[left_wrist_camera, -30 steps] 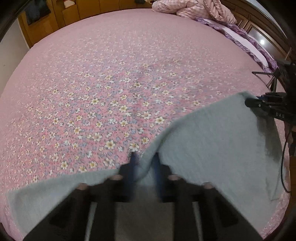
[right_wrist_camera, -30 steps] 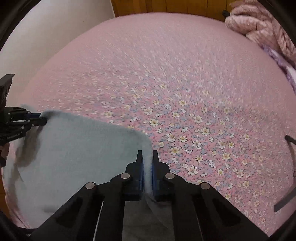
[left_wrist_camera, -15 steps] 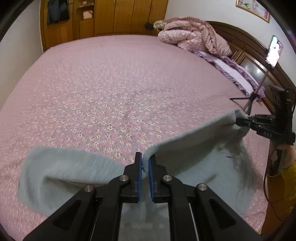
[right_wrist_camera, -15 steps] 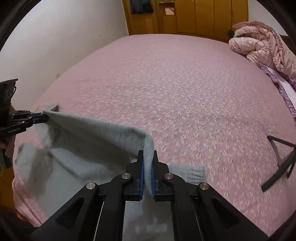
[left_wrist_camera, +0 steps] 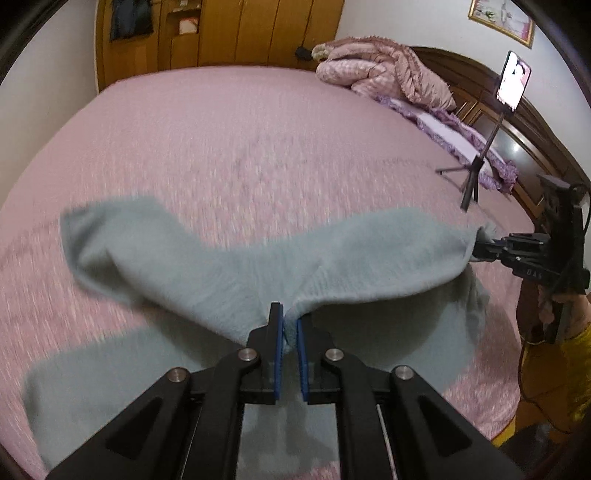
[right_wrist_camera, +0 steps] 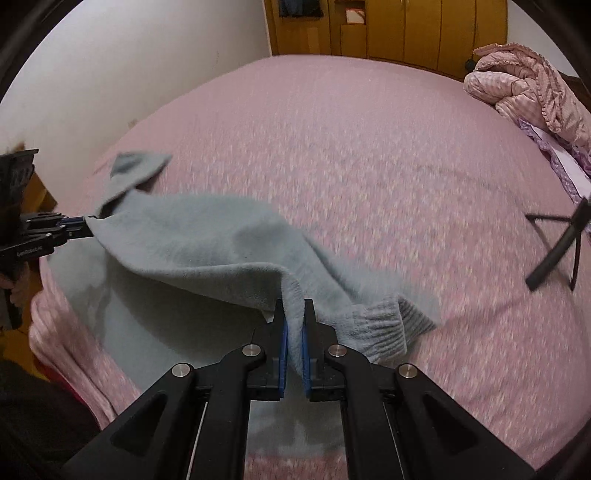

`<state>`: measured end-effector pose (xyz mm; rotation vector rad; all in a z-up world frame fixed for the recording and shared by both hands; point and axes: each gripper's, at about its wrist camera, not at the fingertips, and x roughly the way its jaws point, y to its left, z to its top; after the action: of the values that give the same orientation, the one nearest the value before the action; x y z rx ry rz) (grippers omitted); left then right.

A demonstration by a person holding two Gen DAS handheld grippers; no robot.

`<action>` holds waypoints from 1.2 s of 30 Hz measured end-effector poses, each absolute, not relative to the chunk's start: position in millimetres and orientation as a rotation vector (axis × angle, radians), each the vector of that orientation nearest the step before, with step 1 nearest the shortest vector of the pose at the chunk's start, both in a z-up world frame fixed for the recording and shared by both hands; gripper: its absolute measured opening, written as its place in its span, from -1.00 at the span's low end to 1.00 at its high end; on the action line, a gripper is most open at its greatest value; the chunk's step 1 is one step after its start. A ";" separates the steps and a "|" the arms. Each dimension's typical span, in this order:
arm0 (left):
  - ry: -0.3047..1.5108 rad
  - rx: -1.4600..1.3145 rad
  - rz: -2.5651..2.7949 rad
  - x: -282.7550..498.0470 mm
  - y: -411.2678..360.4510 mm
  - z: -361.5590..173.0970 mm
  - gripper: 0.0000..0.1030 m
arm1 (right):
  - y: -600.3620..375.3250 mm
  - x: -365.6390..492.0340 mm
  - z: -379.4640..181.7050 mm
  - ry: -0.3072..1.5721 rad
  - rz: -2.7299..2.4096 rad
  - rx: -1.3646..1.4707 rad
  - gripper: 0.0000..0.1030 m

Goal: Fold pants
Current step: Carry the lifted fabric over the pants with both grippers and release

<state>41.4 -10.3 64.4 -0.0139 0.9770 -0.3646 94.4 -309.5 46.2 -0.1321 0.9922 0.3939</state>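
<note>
Light grey-green fleece pants (left_wrist_camera: 229, 266) hang lifted above the pink floral bed (left_wrist_camera: 240, 140). My left gripper (left_wrist_camera: 290, 328) is shut on one edge of the pants. My right gripper (right_wrist_camera: 294, 325) is shut on another edge of the pants (right_wrist_camera: 192, 236), beside a ribbed cuff (right_wrist_camera: 384, 328). The cloth stretches between the two grippers, and its far parts drape on the bed. The right gripper also shows at the right of the left wrist view (left_wrist_camera: 480, 247), and the left gripper at the left of the right wrist view (right_wrist_camera: 83, 227).
A pink quilt (left_wrist_camera: 380, 74) is bunched at the bed's far right corner. A phone on a black tripod (left_wrist_camera: 476, 173) stands on the bed at the right. Wooden wardrobes (right_wrist_camera: 388, 29) line the far wall. A white wall (right_wrist_camera: 129, 62) borders the bed's left side.
Both grippers have risen and pulled back, lifting the pants higher off the bed. A ribbed cuff and a trailing leg end now show.
</note>
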 end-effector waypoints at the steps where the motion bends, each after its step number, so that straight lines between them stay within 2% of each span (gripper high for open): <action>1: 0.993 -0.024 -0.363 35.9 -11.1 56.9 -0.87 | -307.4 90.0 39.4 1.005 0.379 -0.149 -0.85; 7: 1.094 -0.067 -0.324 25.4 -17.9 15.5 -0.87 | -299.7 75.6 5.5 1.069 0.333 -0.189 -0.83; 9: 1.096 -0.061 -0.311 22.3 -19.3 10.2 -0.87 | -299.5 75.2 -1.8 1.080 0.319 -0.180 -0.70; 13: 1.091 -0.037 -0.295 19.2 -24.7 6.6 -0.81 | -300.9 73.0 -10.3 1.060 0.281 -0.131 -0.60; 18: 1.105 -0.065 -0.279 15.8 -19.6 -1.5 -0.72 | -301.9 69.9 -13.3 1.043 0.298 -0.072 -0.23; 20: 1.107 -0.080 -0.278 15.2 -18.0 -0.2 -0.68 | -297.6 69.9 -13.8 1.041 0.299 -0.077 -0.17; 31: 1.107 -0.121 -0.272 -4.4 -5.4 12.5 -0.25 | -304.1 58.2 1.4 1.060 0.240 0.013 -0.14; 36: 1.100 -0.142 -0.253 -11.4 3.0 17.5 -0.16 | -311.4 49.7 3.4 1.073 0.218 0.073 -0.14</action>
<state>-11.4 3.0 17.5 -0.1424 1.0995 -0.2529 49.7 -311.4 3.4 0.0733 1.0732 0.2181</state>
